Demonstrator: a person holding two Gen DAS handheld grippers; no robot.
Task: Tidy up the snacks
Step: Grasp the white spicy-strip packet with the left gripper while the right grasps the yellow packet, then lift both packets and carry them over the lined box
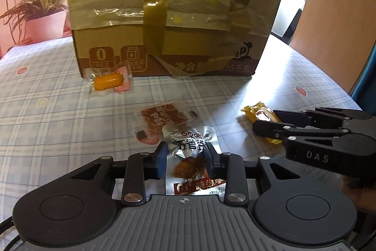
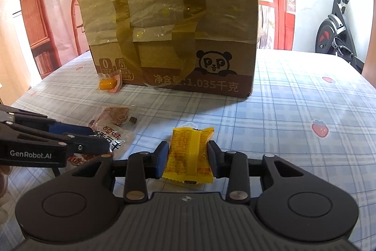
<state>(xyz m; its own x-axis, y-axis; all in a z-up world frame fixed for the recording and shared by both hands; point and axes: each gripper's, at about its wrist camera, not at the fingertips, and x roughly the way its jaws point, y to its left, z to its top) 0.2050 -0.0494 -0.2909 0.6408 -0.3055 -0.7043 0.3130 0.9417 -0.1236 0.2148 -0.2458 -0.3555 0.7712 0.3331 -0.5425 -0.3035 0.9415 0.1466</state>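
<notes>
**Both jaws gripping snack packets in front of the taped box**

Your left gripper (image 1: 186, 160) is pinching a silver foil snack packet (image 1: 191, 152) across its width, its jaws closed on the packet's sides. The packet is lying with its long axis running straight away from you along the jaws, its crinkled silver end with bold black and red lettering pointing toward the cardboard box (image 1: 169, 15), its near end showing a brown snack through a clear window above a red label. Its far end is overlapping a clear packet with a red-brown print (image 1: 162, 117) lying on the counter (image 1: 58, 124).

Your right gripper (image 2: 188, 159) is clamping a yellow snack packet (image 2: 190, 154), jaws pressing on its two long edges. That packet is also pointing lengthwise toward the box, back seam facing up, small red print covering it, crimped ends near and far.

An orange snack in a clear and pink wrapper (image 1: 109, 82) is resting against the box's lower left corner, long axis lying sideways. The box is standing at the far side of the checked counter, wrapped in glossy yellowish tape.
</notes>
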